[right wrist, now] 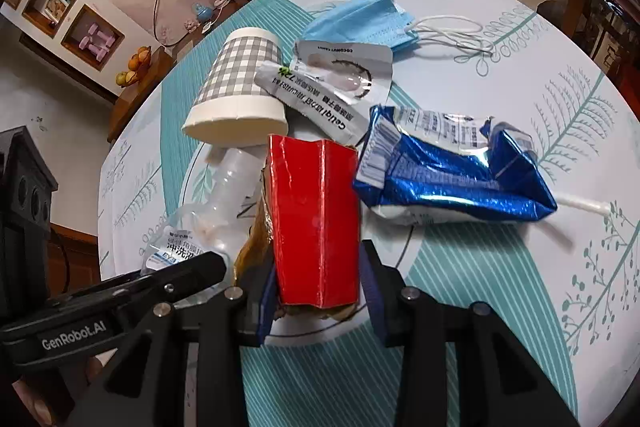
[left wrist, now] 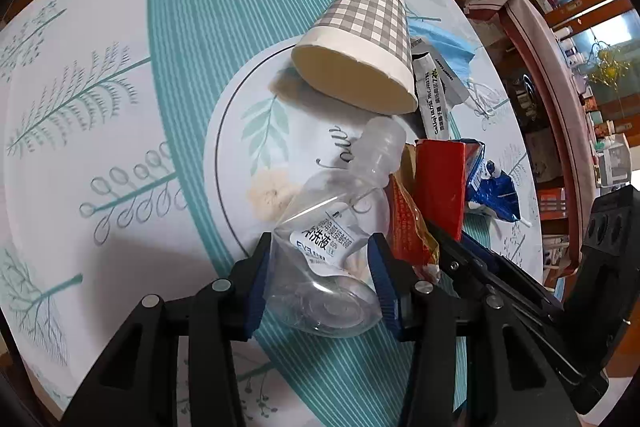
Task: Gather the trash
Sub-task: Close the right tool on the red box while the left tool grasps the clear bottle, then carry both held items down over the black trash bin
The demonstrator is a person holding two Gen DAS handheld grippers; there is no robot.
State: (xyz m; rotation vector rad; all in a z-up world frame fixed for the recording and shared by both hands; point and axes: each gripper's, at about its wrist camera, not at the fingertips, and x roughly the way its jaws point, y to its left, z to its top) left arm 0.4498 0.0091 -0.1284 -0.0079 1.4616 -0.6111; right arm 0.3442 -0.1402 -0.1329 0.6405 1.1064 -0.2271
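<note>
Clear bottle [left wrist: 332, 247], red carton [right wrist: 316, 223], toppled checked cup [left wrist: 360, 43] on plate [left wrist: 240, 115]

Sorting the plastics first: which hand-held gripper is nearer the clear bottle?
Left. The left hand-held gripper straddles the clear bottle; the right hand-held gripper is beside it, around the red carton.

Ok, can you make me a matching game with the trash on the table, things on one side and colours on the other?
Things:
1. paper cup
2. face mask
3. folded carton
4. crumpled wrapper

Colours:
A. shiny blue
B. red
C. grey and white checks
D. light blue

Pairs: 1-C, 2-D, 3-B, 4-A
</note>
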